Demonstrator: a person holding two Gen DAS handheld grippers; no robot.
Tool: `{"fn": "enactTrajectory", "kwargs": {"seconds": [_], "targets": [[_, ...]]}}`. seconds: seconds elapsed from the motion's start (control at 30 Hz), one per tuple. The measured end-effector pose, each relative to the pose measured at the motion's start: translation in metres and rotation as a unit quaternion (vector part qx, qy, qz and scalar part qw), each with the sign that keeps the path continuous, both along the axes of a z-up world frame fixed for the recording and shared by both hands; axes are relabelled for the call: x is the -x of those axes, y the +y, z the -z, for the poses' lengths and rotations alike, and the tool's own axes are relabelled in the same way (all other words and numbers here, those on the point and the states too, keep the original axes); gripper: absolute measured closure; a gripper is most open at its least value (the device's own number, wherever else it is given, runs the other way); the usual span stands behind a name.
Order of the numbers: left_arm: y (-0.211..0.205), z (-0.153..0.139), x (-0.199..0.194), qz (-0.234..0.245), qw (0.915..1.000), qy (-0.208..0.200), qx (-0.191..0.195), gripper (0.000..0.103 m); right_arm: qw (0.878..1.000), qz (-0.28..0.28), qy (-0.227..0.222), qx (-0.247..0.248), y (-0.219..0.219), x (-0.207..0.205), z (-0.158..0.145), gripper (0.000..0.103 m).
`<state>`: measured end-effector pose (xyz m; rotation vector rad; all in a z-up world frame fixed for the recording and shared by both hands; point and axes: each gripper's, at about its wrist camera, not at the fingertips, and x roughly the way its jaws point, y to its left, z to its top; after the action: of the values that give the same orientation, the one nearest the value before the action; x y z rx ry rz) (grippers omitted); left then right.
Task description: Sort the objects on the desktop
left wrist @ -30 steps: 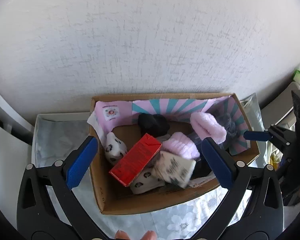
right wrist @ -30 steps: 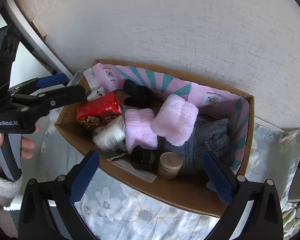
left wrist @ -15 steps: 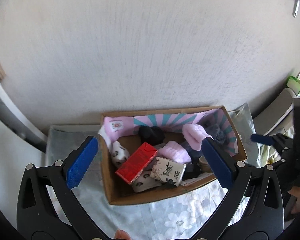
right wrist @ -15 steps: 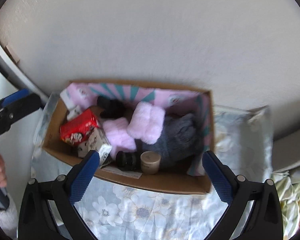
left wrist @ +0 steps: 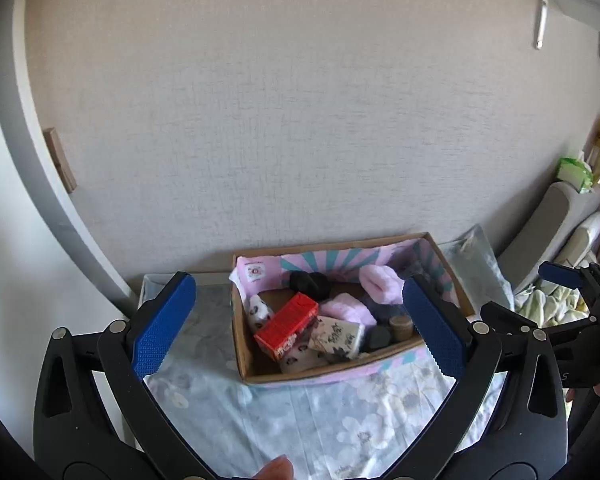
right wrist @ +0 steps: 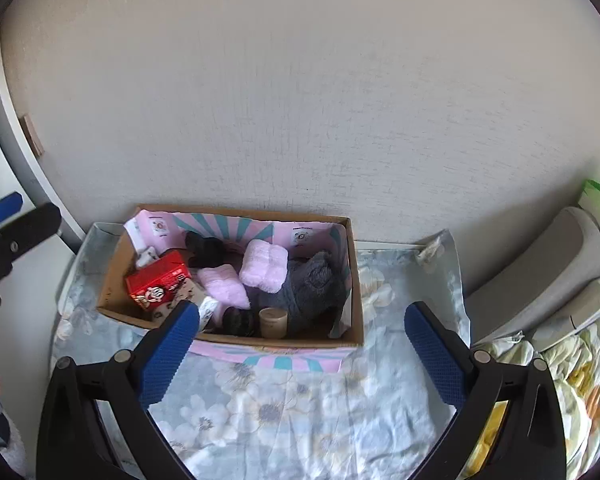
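The open brown cardboard box with a pink and teal striped lining [left wrist: 244, 344] [right wrist: 352, 280] sits against the pale textured wall [left wrist: 300, 120] on a light blue flower-print cloth [left wrist: 300, 412] [right wrist: 284, 408], and in both views it looks smaller and farther off than half a second ago, with much more wall and cloth around it. Its contents lie as they did: a red rectangular carton [left wrist: 286, 326] [right wrist: 158, 285] toward the left, a black soft bundle [left wrist: 310, 283] [right wrist: 206, 249] at the back, two fluffy pink cloths [left wrist: 380, 289] [right wrist: 263, 266], a dark grey fleece cloth [right wrist: 308, 288] on the right, and a small tan round jar [left wrist: 401, 326] [right wrist: 273, 322] near the front wall. The left gripper [left wrist: 296, 326] hangs back above the cloth, its blue-padded fingers [left wrist: 164, 324] spread wide with nothing between them. The right gripper [right wrist: 300, 354] is held the same way, pads far apart and empty, to the right of the left one, whose black arm shows at the left edge of its view.
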<state>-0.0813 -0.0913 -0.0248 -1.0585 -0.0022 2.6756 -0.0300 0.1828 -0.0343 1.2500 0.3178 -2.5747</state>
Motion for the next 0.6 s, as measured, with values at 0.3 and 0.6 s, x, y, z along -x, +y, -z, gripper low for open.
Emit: {"fn": "enactTrajectory", "kwargs": {"seconds": [0.3,0.6], "targets": [[-0.006,0.003,-0.020,-0.002,0.9999,-0.008,-0.013,0.000,1.000,0.005,0.013,-0.010,-0.003,-0.024,-0.004,0.000],[-0.005,0.014,-0.030,-0.013,0.9997,-0.017,-0.012,0.000,1.000,0.001,0.003,-0.012,-0.002,-0.027,0.009,0.000]]}}
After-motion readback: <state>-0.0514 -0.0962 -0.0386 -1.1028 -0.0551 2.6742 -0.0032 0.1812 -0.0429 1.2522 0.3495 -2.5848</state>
